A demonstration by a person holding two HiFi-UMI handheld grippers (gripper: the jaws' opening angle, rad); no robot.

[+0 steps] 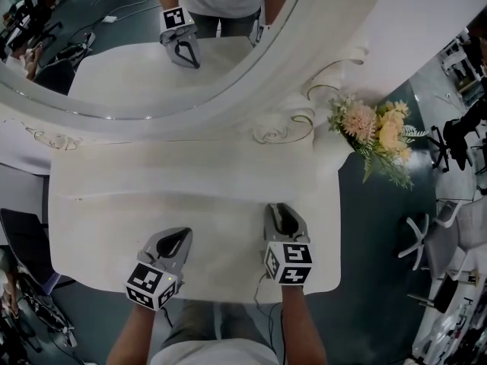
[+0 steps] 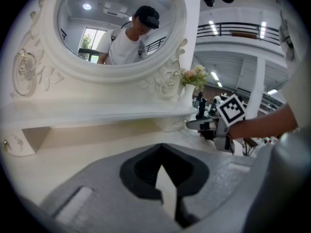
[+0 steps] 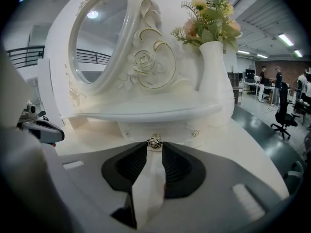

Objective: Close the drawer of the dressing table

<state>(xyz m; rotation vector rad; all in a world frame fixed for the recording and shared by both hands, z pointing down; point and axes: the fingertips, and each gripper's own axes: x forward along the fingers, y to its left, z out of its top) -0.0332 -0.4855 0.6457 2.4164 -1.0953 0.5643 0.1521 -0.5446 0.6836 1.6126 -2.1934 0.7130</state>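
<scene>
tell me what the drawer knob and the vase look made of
Knob: likely metal, with a pale gold-silver shine and a moulded rose shape. Vase: smooth matte white, no glare; ceramic or plastic, the look leaves it open.

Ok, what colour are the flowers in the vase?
Pale pink and yellow flowers with green leaves; clearest in the head view.

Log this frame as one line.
right gripper: shut on drawer knob | left gripper: shut, empty, over tabletop
</scene>
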